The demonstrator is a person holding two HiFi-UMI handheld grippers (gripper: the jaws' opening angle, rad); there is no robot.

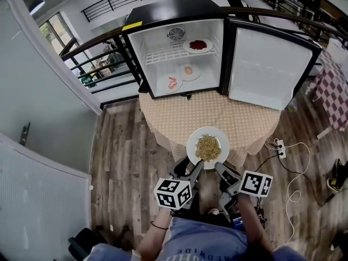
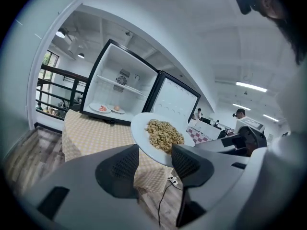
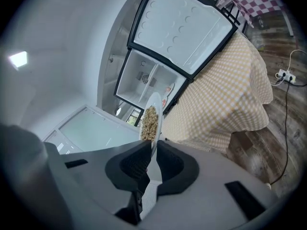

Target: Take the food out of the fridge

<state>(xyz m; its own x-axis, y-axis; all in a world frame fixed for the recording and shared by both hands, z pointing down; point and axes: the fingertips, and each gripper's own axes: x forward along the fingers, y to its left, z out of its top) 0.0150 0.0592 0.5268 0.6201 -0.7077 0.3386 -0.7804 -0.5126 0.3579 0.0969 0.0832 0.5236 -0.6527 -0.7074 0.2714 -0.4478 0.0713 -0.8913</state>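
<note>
**Desk:** Left to right, what is in the shot?

**Photographer:** Two grippers, one plate between them. The left hand-held gripper (image 2: 154, 162) has its two jaws standing well apart. The near rim of the plate of noodles (image 1: 192, 144) shows in the gap, and I cannot tell whether either pad touches it. The right hand-held gripper (image 3: 152, 150) has its jaws closed on that same rim, with the plate seen edge-on between the pads.

**Desk:** And where is that plate?

**Photographer:** Out of the fridge (image 1: 179, 15), up in the air at the near edge of the round worktop (image 1: 179, 118) with its checked cloth, just in front of the person.

**Desk:** What is the count inside the fridge?

**Photographer:** Three plates. Two are on the fridge floor: at left the one with pink food (image 1: 163, 84), and just beside it to the right the one with a pale round piece (image 1: 194, 75). The third, the one with red food (image 1: 188, 48), is on the single wire shelf (image 1: 163, 53) above, towards the right. That makes four plates in all.

**Desk:** Further right?

**Photographer:** One fridge door (image 1: 269, 69), swung wide open, and one white power strip (image 1: 280, 145) on the wooden floor
</note>
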